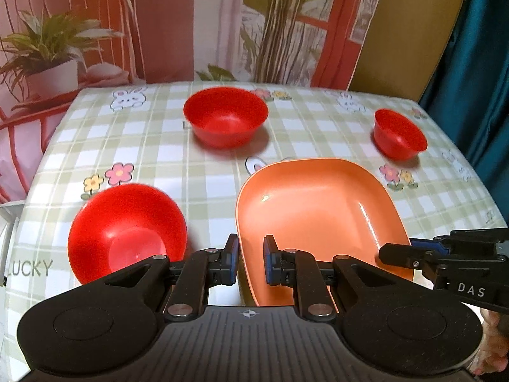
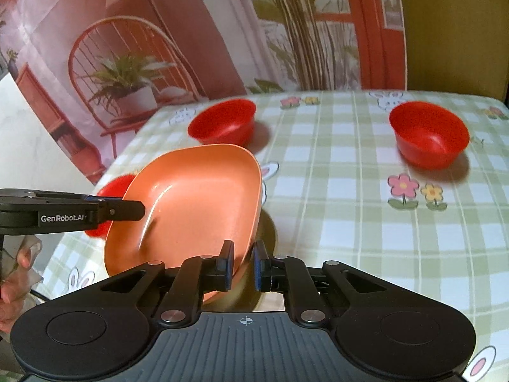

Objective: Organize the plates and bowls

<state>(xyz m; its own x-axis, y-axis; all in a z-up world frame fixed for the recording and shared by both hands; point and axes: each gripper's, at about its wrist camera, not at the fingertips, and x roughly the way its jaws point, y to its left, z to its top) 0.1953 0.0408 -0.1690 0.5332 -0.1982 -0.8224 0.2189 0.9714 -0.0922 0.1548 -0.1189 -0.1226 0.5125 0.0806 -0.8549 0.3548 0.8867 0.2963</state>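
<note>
An orange square plate (image 1: 318,210) hangs tilted just above the checked tablecloth (image 1: 206,172), held at two places on its near rim. My left gripper (image 1: 251,256) is shut on the plate's near left rim. My right gripper (image 2: 243,262) is shut on the rim's near right edge, and its side shows in the left wrist view (image 1: 389,254). In the right wrist view the plate (image 2: 197,197) leans up to the left, with the left gripper (image 2: 140,211) at its left edge. Three red bowls stand upright and empty: one at the near left (image 1: 127,232), a large one (image 1: 226,117) farther back, a small one (image 1: 399,133) at the far right.
The table's left edge (image 1: 41,165) and far edge border a printed backdrop of chairs and plants. A teal curtain (image 1: 477,95) hangs at the right. A person's hand (image 2: 19,264) holds the left gripper. A dark shadow (image 2: 268,232) lies under the plate.
</note>
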